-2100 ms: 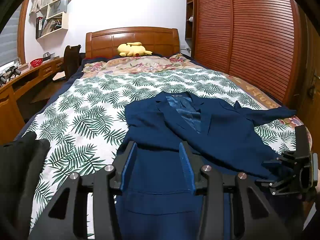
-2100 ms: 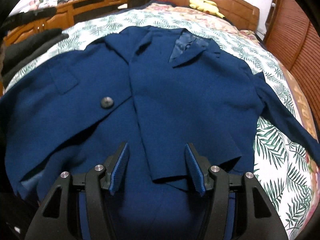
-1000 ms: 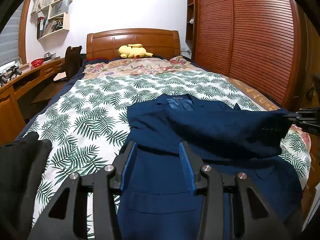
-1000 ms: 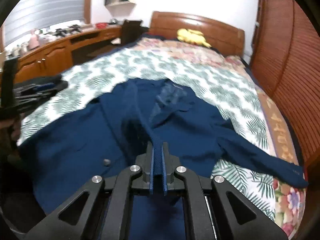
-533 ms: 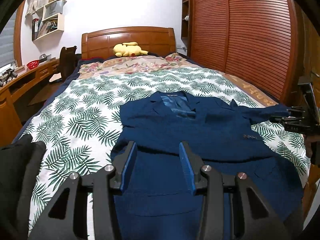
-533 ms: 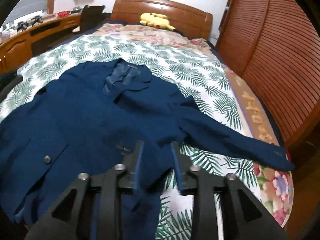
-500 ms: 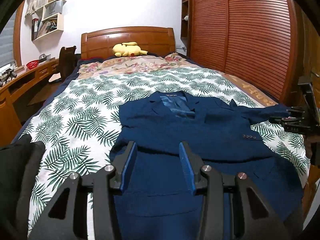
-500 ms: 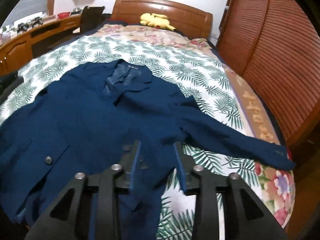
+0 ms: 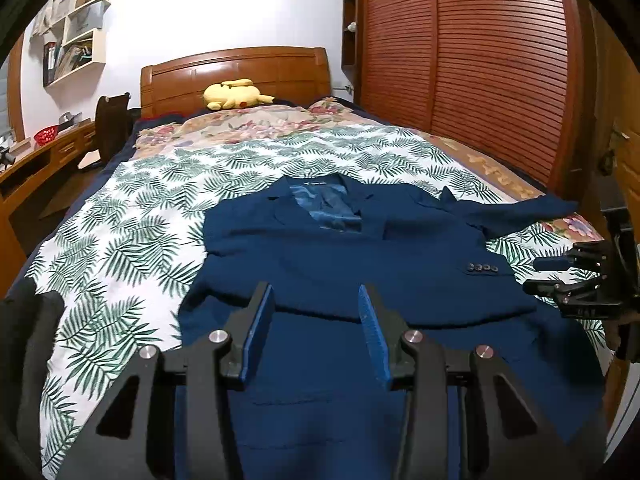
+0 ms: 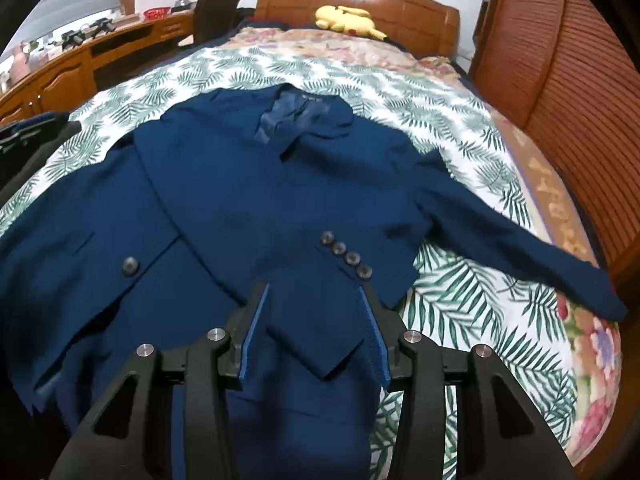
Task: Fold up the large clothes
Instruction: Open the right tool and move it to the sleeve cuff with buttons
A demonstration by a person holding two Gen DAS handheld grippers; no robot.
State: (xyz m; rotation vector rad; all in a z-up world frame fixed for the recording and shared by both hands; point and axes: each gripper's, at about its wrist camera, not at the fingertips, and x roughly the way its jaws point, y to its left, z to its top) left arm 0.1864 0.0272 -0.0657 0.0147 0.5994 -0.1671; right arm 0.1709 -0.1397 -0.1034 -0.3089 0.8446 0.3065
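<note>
1. A wide bed (image 9: 132,216) with a glossy curved wooden headboard (image 9: 236,72) carries a white cotton spread printed with green palm fronds, with a floral cover beyond it.
2. A tall wardrobe of reddish slatted wood (image 9: 492,68) runs along the bed's right side.
3. A navy blue woven suit jacket (image 10: 224,200) lies flat, front up, across the near half of the bed, collar toward the headboard, its shiny lining showing at the neck.
4. One jacket sleeve (image 10: 288,240) is folded across the chest, its cuff with four dark round buttons (image 10: 346,255); the other sleeve (image 10: 520,248) stretches out to the right over the spread.
5. The right gripper (image 10: 316,312), black with blue ribbed pads, has just been opening; its jaws stand partly apart above the folded cuff, gripping nothing.
6. The left gripper (image 9: 316,312) hovers partly open over the jacket's hem, empty.
7. A soft yellow plush toy (image 9: 234,94) rests against the headboard.
</note>
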